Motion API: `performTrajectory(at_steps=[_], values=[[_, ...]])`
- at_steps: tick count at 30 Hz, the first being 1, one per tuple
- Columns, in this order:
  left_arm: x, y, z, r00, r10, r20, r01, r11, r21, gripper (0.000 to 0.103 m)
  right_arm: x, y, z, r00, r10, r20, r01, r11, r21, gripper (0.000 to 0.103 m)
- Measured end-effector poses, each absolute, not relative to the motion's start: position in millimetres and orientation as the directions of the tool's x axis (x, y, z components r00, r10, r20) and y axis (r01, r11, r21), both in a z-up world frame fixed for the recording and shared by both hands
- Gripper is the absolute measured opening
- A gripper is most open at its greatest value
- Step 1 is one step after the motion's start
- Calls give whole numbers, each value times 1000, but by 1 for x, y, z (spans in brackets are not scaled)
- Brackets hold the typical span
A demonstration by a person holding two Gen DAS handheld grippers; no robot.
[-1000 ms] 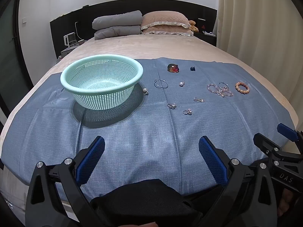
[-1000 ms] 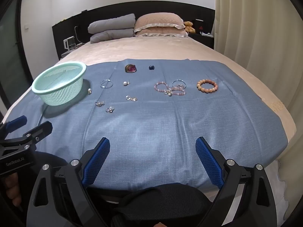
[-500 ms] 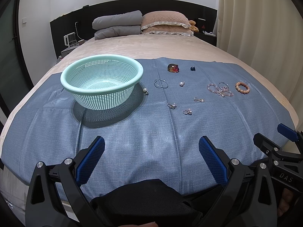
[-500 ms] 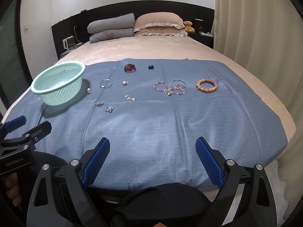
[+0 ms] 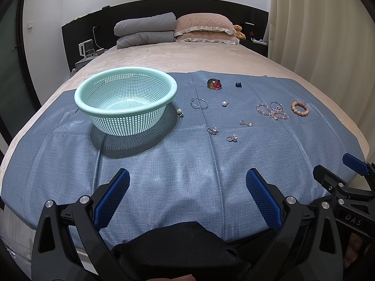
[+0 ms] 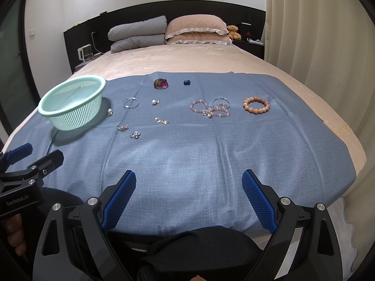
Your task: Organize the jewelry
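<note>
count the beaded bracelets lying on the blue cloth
2. An orange round-bead bracelet lies farthest right on the blue cloth. A pale pink bead bracelet lies just left of it, tangled with a silver hoop. None seem hidden; the mint basket looks empty.

Even, fairly bright indoor light from above. The basket (image 5: 125,98) casts a soft shadow toward the cloth's (image 5: 187,168) near edge. Both fisheye views are sharp, bending and darkening at the corners.

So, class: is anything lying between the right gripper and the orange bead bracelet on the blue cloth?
Nothing visible does. The right gripper is open over bare blue cloth, and the orange bead bracelet lies ahead, slightly to its right. The pink bead bracelet sits apart, left of that path.
</note>
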State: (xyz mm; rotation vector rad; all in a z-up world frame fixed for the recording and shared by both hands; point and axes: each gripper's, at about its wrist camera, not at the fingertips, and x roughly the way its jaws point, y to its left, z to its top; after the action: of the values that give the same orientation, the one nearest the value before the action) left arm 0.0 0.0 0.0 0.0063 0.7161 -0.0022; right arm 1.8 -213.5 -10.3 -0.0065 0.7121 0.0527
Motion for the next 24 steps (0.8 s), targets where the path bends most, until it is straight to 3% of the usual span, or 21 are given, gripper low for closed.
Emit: performTrajectory(at_steps=[13, 19, 24], values=[[-1, -2, 0, 748, 17, -664, -3, 1000, 23, 97, 2, -222, -10, 750, 58, -659, -29, 998, 55, 88], [11, -2, 5, 729, -48, -683, 56, 998, -10, 97, 10, -228, -6, 721, 115, -683, -68, 993, 96, 88], [29, -13, 17, 685, -149, -713, 196, 980, -17, 97, 28, -233, 9, 734, 172, -657, -141, 985, 100, 88]])
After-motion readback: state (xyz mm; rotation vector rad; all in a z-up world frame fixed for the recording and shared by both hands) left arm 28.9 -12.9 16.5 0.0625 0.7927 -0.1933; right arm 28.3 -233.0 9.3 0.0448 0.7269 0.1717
